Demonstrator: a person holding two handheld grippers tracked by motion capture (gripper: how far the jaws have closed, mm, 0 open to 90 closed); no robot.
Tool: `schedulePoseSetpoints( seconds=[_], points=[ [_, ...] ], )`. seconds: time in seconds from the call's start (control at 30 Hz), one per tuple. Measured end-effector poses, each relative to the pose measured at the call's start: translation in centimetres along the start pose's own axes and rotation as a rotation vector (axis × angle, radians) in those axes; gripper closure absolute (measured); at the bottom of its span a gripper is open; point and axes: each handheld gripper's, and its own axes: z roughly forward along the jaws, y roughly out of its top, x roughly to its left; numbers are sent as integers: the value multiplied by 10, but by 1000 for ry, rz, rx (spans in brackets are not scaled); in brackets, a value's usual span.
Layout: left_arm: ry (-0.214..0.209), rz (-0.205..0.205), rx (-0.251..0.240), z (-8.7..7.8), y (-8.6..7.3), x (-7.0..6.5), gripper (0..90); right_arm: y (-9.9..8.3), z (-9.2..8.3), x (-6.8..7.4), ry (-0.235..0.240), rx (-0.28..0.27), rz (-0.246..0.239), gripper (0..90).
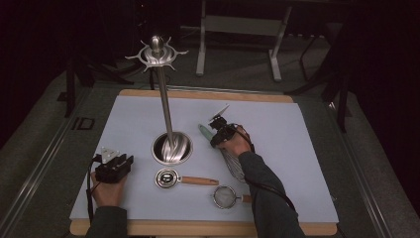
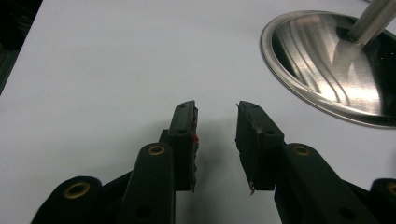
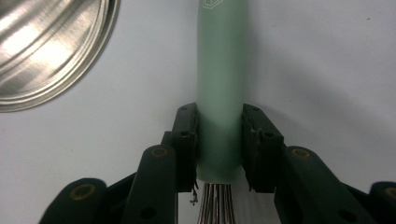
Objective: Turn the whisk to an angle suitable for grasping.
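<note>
The whisk [image 3: 220,79] is gripped at its green handle by the right gripper [image 3: 219,144] but not lifted; the left gripper [image 2: 215,140] is open, empty; hanging on the stand [image 1: 166,106] is judged outstanding.

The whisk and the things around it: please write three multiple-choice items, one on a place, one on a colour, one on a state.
1. Where does the whisk lie on the table?
A. right of the stand's base
B. left of the stand's base
C. on the stand's hooks

2. What colour is the whisk's handle?
A. red
B. pale green
C. black

3. How do the jaws of the right gripper stand?
A. far from any thing
B. closed on the whisk's wires
C. closed on the whisk's handle

Key:
1 A: the high view shows it to the right of the stand's base.
2 B: the right gripper view shows a pale green tube.
3 C: both pads press the handle's sides, just above the wires.
</note>
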Motion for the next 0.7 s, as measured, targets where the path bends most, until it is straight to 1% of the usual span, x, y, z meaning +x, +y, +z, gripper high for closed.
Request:
schedulePoseSetpoints(
  seconds=[0.1,0.17,0.23,0.27,0.3,0.33,0.37,0.43,0.47,0.57,0.6,0.7],
  points=[
    [1,-2,-1,0,0,0,683,0,0,1,-1,-2,6,693],
    [0,-3,-1,0,0,0,683,-2,-2,2,8,-12,-5,694],
    [1,-3,-1,0,0,0,683,-3,-3,2,10,-21,-4,694],
    [2,-3,-3,0,0,0,682,-5,-7,2,20,-39,-2,694],
    [2,-3,-3,0,0,0,682,-5,-7,2,20,-39,-2,694],
    [0,-6,-8,-1,0,1,682,-6,-11,3,25,-56,-6,694],
    [0,-6,-8,-1,0,1,681,-6,-11,3,25,-56,-6,694],
    [1,-7,-9,-1,0,1,681,-8,-16,4,36,-76,-15,694],
    [1,-9,-9,-1,0,1,681,-9,-21,5,46,-95,-26,694],
    [0,-8,-9,-1,0,1,679,-11,-25,6,53,-111,-30,694],
    [2,-6,-8,-1,0,0,678,-12,-30,6,62,-138,-35,694],
    [4,-3,-5,0,0,0,678,-14,-34,7,67,-153,-46,694]
  ],
)
